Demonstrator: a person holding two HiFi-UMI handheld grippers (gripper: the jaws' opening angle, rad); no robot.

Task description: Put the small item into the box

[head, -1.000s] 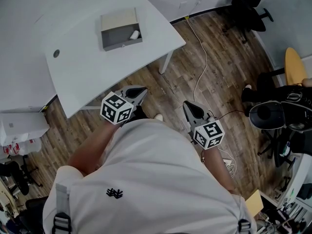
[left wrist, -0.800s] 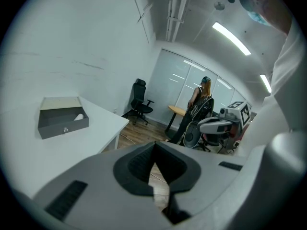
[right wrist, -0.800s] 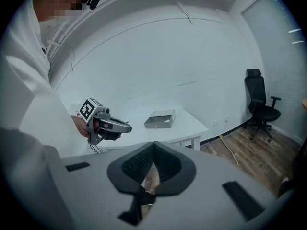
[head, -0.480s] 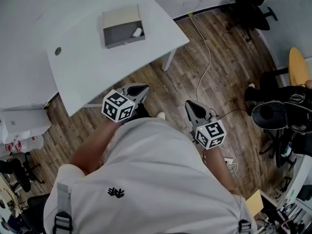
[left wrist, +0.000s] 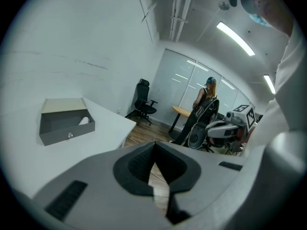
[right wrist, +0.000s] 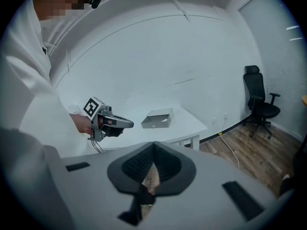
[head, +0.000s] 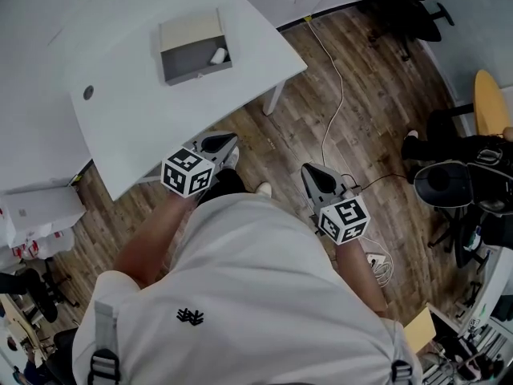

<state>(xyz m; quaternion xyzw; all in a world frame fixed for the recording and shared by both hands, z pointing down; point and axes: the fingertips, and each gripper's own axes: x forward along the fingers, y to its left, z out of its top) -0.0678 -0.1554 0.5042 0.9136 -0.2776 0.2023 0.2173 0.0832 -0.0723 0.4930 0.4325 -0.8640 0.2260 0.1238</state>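
A grey open box (head: 192, 48) stands on the white table (head: 136, 111) at the upper left, with its pale lid standing up behind it. A small white item (head: 217, 55) lies inside the box at its right end, and the left gripper view also shows the item (left wrist: 84, 120) in the box (left wrist: 64, 124). My left gripper (head: 234, 138) hovers over the floor just off the table's near edge, shut and empty (left wrist: 154, 145). My right gripper (head: 307, 169) is held further right over the wooden floor, also shut with nothing in it (right wrist: 153, 145).
A white cable (head: 331, 95) trails across the wooden floor past the table leg (head: 273, 100). A black office chair (head: 409, 6) stands at the top right. A person in black (head: 469, 163) is beside a yellow round table (head: 487, 107). White boxes (head: 36, 211) sit at the left.
My left gripper has drifted slightly to the left in the head view. The box and the item lie as before, and both grippers' jaws stay as they were.
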